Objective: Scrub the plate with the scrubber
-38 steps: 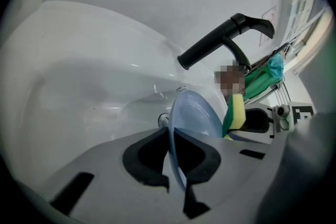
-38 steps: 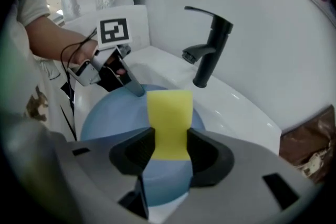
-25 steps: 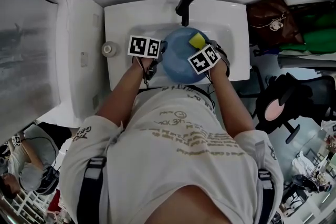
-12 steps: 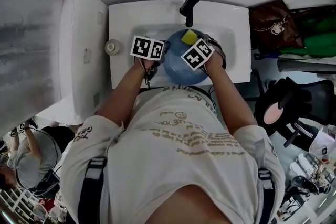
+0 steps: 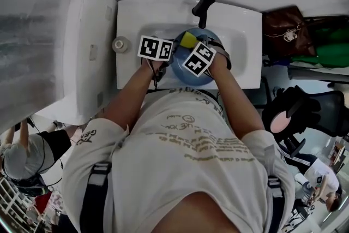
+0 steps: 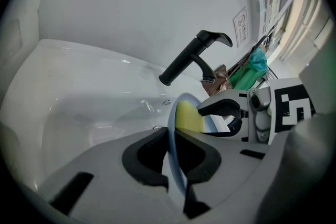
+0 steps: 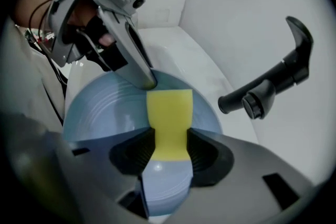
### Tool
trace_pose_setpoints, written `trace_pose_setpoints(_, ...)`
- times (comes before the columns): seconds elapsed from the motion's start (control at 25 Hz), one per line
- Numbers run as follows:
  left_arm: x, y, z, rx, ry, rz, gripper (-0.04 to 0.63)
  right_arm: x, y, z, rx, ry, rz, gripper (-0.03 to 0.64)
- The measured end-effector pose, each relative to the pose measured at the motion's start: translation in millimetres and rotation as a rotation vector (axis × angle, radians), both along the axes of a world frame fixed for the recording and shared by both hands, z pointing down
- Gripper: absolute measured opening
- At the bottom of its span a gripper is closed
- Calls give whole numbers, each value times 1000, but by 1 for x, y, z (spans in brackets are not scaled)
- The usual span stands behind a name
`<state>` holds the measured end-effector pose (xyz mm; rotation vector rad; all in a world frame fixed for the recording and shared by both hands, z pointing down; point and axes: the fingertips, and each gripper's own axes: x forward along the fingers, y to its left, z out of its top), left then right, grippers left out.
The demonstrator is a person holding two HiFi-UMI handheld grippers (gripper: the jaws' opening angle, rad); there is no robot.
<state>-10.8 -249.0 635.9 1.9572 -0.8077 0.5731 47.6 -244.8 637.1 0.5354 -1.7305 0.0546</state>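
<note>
A light blue plate stands tilted over the white sink. My left gripper is shut on the plate's left rim, and that rim shows edge-on between the jaws of my left gripper. My right gripper is shut on the yellow scrubber, which lies flat against the plate's face. In the head view the scrubber sits at the plate's upper left, close to the left gripper. The left gripper's finger reaches the rim just above the scrubber.
A black faucet stands right behind the plate, its spout close to the scrubber's right. A small round cap rests on the sink's left deck. A white cabinet flanks the sink on the left, and a brown bag on the right.
My right gripper has slid the scrubber leftward across the plate's upper part and rolled as it went. The left gripper keeps its hold on the rim.
</note>
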Motion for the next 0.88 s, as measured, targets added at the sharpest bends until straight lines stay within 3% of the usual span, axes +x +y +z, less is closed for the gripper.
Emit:
trace_pose_setpoints(0.44, -15, -11, 2, -5, 34, -149, 35, -32, 54, 12, -208, -93, -43, 198)
trace_pose_setpoints(0.64, -24, -13, 6, -25, 43, -202, 35, -33, 76, 17, -312, -152, -10, 198)
trace_pose_setpoints(0.88, -28, -15, 7, -42, 61, -214, 35, -11, 89, 25, -366, -149, 56, 198)
